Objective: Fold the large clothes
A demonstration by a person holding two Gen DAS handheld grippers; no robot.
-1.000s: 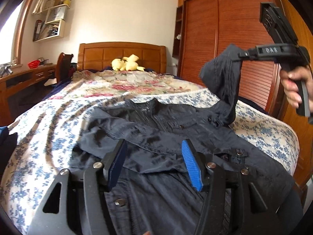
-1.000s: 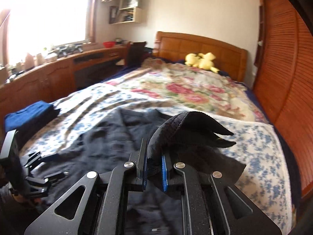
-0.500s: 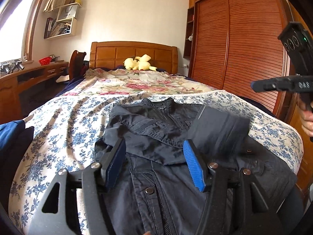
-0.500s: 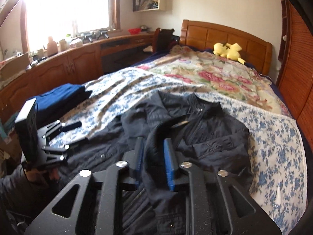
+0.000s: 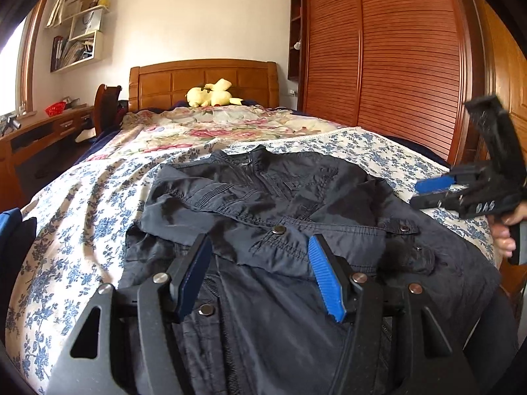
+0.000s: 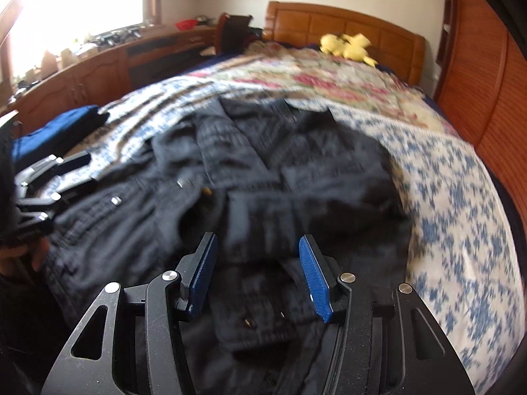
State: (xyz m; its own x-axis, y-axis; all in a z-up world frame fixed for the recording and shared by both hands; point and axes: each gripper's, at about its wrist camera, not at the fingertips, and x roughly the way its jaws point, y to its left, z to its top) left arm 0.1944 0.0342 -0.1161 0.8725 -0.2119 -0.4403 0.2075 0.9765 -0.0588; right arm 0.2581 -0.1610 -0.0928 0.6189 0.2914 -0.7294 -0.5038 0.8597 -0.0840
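A dark navy jacket (image 5: 263, 204) lies face up on the bed, collar toward the headboard, with both sleeves folded across its chest. My left gripper (image 5: 260, 247) hovers open just above the jacket's lower front, nothing between its blue pads. In the left wrist view my right gripper (image 5: 428, 192) is held by a hand at the jacket's right edge. The right wrist view is blurred: there the right gripper (image 6: 257, 247) has its jaws opening over the jacket (image 6: 296, 171), and the sleeve lies loose below them. The left gripper (image 6: 66, 174) shows at that view's left edge.
A blue-flowered sheet (image 5: 82, 204) covers the bed, with a floral quilt (image 5: 214, 125) beyond. A yellow plush toy (image 5: 210, 93) sits by the wooden headboard. The slatted wardrobe (image 5: 395, 65) stands on the right. Folded blue clothes (image 6: 56, 131) lie at the bed's left edge, near a desk (image 6: 98, 65).
My right gripper came down with the right sleeve, laid it across the jacket's chest and let it go, its jaws widening. The left gripper stayed open over the jacket's lower front.
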